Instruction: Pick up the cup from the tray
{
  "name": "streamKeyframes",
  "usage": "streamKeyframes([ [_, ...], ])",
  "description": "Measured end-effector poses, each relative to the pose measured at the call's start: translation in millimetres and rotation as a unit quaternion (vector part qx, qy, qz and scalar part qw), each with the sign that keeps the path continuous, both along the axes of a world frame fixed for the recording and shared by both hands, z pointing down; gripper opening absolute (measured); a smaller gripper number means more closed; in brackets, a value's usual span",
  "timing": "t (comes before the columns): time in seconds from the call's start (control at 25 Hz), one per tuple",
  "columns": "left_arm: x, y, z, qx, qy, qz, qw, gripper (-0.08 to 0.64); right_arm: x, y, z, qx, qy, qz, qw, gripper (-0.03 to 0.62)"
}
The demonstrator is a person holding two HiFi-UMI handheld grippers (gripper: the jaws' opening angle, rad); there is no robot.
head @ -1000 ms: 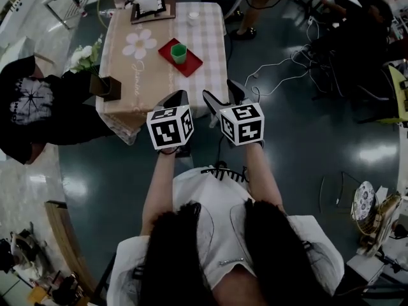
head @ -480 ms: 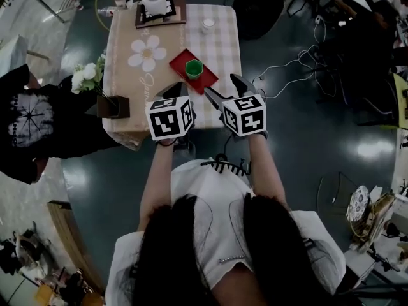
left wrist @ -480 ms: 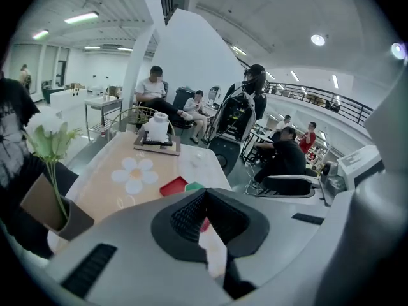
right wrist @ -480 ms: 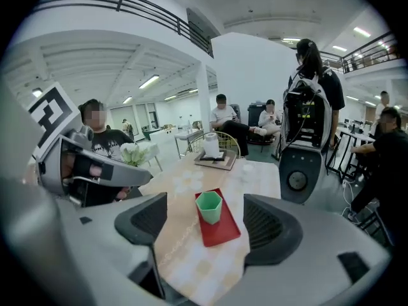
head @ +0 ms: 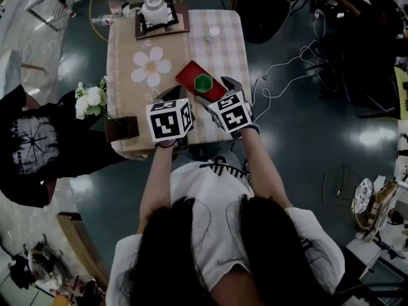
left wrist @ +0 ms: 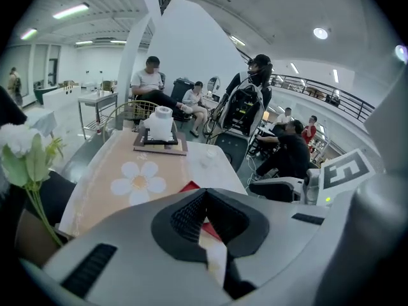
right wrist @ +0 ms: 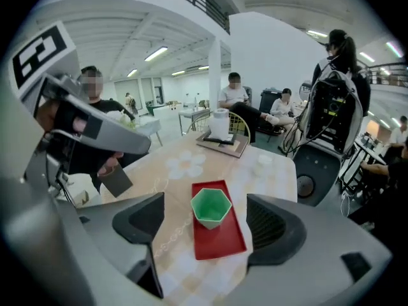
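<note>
Closing on the desk [right wrist: 178,164], my right tongs [right wrist: 207,218] had just been spreading wide, framing the green hexagonal cup [right wrist: 211,208] untouched on the red tray [right wrist: 223,244], ready to grasp; my left tongs [left wrist: 204,212] sat closed, empty.

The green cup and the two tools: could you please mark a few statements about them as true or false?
The green cup stands upright on the red tray. True.
The right tool is shut on the cup. False: its jaws, which have just been opening, stand wide apart short of the cup.
The left tool has its jaws together. True.
The tray lies on the floor. False: it lies on the table.
</note>
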State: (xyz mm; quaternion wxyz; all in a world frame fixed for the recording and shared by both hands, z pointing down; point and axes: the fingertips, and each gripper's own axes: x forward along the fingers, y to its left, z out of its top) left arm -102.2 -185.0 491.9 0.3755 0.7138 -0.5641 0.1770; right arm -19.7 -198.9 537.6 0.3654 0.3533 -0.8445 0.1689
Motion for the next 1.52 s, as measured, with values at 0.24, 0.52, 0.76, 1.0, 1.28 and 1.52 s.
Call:
streamKeyframes([
  [0.24, -9.6, -7.0, 12.8, -0.018, 0.003, 0.005, 0.9998, 0.008, -14.0, -2.2, 29.5, -0.032, 0.048, -0.046, 0.997, 0.400],
  [0.52, -10.7, -18.8, 16.2, -0.020, -0.001, -0.004, 0.9998, 0.008, -19.0, -14.1, 38.6, -0.044, 0.046, -0.052, 0.997, 0.400],
  [0.76, -15.3, -28.9, 27.0, -0.036, 0.006, -0.005, 0.9993, 0.008, -20.9, -22.9, 58.1, -0.057, 0.058, -0.059, 0.995, 0.400],
  [1.0, -21.4, -32.7, 43.1, -0.059, 0.004, -0.006, 0.9982, 0.008, -23.5, -25.7, 77.3, -0.076, 0.081, -0.075, 0.991, 0.400],
  [1.28, -23.3, -35.2, 59.7, -0.085, 0.003, -0.003, 0.9963, 0.008, -24.6, -30.2, 92.9, -0.096, 0.098, -0.090, 0.986, 0.380],
  [1.52, -22.6, -39.5, 66.9, -0.095, 0.004, 0.000, 0.9954, 0.008, -26.8, -28.1, 94.3, -0.108, 0.105, -0.103, 0.983, 0.354],
])
